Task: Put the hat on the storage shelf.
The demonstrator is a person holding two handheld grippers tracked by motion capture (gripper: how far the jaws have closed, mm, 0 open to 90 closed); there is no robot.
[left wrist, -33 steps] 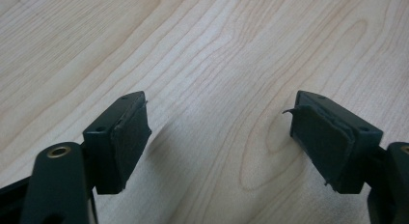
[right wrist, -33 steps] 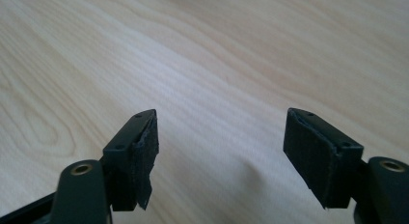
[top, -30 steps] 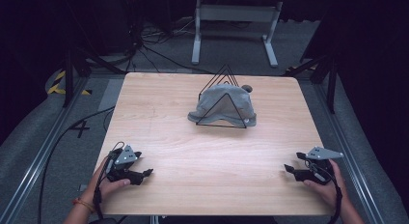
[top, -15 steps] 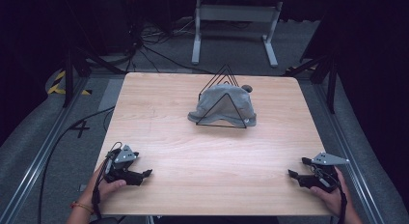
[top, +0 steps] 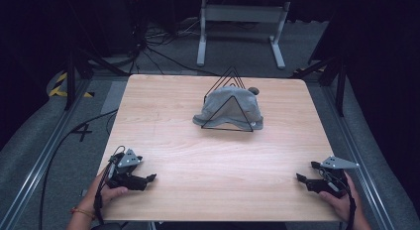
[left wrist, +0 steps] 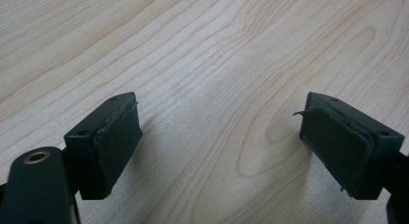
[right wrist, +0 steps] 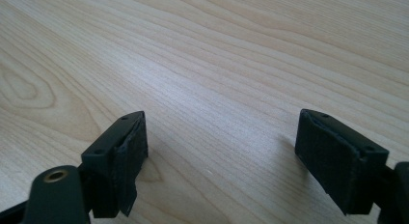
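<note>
Broadly, the pale wooden bench (top: 163,116) lies bare across its near half. Toward its far edge a grey fabric cap (top: 230,107) sits on a black wire triangular stand (top: 229,103). Well apart, at the near corners, the left tool (top: 148,179) and right tool (top: 303,175) gape wide, having just been opening, holding nothing.

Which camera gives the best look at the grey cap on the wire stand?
The high view: the grey cap sits far across the table on the black wire stand, seen whole. The left gripper view and the right gripper view look along open jaws at bare wood grain, with no cap in them.
</note>
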